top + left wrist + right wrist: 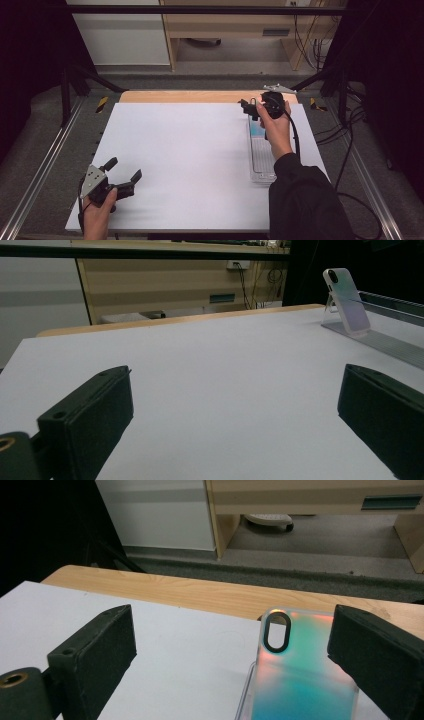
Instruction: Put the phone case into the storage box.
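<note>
Now right gripper (230, 645) open over phone case (300, 680), near table edge (200, 592).

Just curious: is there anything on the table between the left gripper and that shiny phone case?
No, just bare white table top between the left gripper and the phone case, seen in the high view and left gripper view.

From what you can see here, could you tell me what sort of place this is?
Probably a lab or workshop recording bench: a white table in a metal frame, loose cables on the floor, and a phone case on a clear stand.
</note>
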Demonstrator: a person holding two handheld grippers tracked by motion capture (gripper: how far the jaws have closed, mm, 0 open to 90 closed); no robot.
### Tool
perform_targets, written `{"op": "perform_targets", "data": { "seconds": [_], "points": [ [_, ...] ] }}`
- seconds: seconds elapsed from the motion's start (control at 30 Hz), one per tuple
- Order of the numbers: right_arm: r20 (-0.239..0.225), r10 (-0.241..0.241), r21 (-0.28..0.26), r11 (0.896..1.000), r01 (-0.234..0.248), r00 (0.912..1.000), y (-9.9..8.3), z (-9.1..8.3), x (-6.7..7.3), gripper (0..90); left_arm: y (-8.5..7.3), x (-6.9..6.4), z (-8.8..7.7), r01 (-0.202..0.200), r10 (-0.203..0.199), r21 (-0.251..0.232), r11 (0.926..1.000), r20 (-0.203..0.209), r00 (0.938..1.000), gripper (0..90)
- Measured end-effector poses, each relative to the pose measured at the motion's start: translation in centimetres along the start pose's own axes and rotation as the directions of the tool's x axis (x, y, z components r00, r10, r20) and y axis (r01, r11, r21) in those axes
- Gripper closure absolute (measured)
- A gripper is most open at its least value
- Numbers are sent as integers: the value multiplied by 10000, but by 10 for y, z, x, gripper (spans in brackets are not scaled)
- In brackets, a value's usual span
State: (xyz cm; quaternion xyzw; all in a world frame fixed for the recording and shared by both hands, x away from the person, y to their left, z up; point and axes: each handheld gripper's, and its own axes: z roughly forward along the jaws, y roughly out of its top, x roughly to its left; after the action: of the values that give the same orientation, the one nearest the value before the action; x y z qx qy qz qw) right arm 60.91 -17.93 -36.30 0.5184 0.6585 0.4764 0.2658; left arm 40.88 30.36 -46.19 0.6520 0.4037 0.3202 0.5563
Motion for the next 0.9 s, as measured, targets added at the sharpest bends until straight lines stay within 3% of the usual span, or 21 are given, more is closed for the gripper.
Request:
{"op": "perform_targets", "data": {
  "seconds": [0.7, 0.9],
  "points": [
    [-353, -505, -433, 9979, 490, 9981, 1, -25, 22, 53, 0, -1, 0, 10, -10, 58, 10000, 10, 10000, 9],
    [-482, -435, -596, 9974, 406, 9979, 1, -32, 25, 52, 0, -1, 0, 1, -1, 31, 10000, 15, 10000, 9]
  ]
}}
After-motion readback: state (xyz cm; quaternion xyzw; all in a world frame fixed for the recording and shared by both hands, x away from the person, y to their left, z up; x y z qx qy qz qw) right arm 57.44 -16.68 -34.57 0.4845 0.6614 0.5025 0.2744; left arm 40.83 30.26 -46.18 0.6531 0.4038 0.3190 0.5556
